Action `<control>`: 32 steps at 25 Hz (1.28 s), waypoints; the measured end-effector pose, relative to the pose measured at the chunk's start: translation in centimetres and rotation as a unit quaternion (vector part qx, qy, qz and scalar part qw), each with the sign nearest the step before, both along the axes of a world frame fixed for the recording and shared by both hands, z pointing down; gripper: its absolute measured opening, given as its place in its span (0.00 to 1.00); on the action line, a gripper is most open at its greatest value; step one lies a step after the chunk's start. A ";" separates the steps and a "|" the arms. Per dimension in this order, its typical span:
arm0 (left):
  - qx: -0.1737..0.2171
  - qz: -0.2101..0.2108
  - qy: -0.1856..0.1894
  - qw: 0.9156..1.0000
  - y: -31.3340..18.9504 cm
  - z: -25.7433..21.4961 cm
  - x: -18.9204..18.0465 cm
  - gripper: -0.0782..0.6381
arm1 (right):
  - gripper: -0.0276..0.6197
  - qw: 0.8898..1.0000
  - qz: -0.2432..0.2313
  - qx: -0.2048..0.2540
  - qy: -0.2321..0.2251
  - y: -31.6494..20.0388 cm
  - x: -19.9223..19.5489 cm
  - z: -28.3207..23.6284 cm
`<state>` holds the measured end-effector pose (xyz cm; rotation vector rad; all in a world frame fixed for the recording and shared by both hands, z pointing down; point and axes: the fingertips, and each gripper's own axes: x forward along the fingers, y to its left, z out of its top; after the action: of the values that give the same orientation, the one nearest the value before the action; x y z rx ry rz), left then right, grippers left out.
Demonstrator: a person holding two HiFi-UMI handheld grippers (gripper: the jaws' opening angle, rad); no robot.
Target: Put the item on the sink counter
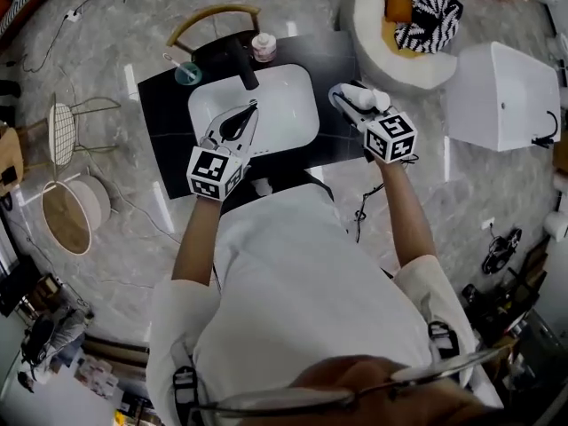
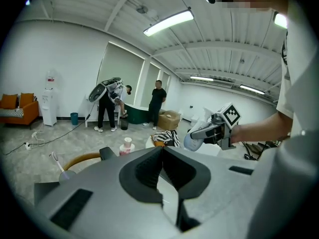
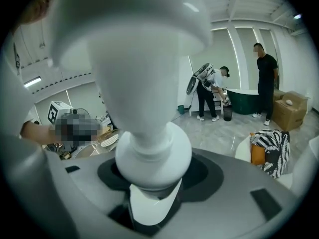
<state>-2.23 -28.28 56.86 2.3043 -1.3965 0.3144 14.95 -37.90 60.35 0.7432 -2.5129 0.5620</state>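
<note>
My right gripper (image 1: 344,97) is shut on a white bottle (image 1: 366,98), held lying just above the right part of the black sink counter (image 1: 167,131). In the right gripper view the bottle (image 3: 149,103) fills the space between the jaws and hides most of what lies ahead. My left gripper (image 1: 251,110) hovers over the white basin (image 1: 288,114), shut with nothing in it; its jaws meet in the left gripper view (image 2: 162,151). That view also shows the right gripper (image 2: 212,130) with the bottle (image 2: 192,140) off to the right.
A black faucet (image 1: 245,66), a pink-and-white bottle (image 1: 264,47) and a cup with a toothbrush (image 1: 186,73) stand at the counter's back. A white pouf with striped cloth (image 1: 408,25) and a white box (image 1: 501,96) sit right. Round stools (image 1: 67,213) stand left.
</note>
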 end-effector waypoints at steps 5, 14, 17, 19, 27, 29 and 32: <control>-0.010 -0.014 -0.001 1.000 -0.8 1.6 0.2 0.12 | 0.42 1.000 -0.018 -0.005 0.020 -2.9 -1.5 2.9; -0.039 -0.040 -0.005 0.998 -1.6 5.0 0.4 0.12 | 0.43 0.997 -0.034 0.002 0.074 -7.5 -3.3 10.0; -0.049 -0.043 -0.007 0.998 -1.8 6.2 0.7 0.12 | 0.42 0.996 -0.028 -0.007 0.084 -8.5 -3.7 12.5; -0.053 -0.042 -0.011 0.998 -2.0 6.9 0.8 0.12 | 0.43 0.996 -0.026 -0.011 0.089 -9.0 -4.1 13.8; -0.069 -0.041 -0.005 0.997 -2.4 9.2 2.0 0.12 | 0.42 0.992 -0.024 -0.003 0.123 -11.0 -4.9 18.6; -0.071 -0.040 -0.004 0.997 -2.4 9.5 2.2 0.12 | 0.43 0.991 -0.022 0.002 0.134 -11.7 -4.9 19.5; -0.075 -0.042 -0.002 0.996 -2.4 10.0 2.2 0.12 | 0.43 0.989 -0.015 0.002 0.145 -12.6 -4.9 20.9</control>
<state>0.02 -30.73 66.82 2.1198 -1.4159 0.3836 10.05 -50.52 81.22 0.7296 -2.2524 0.4065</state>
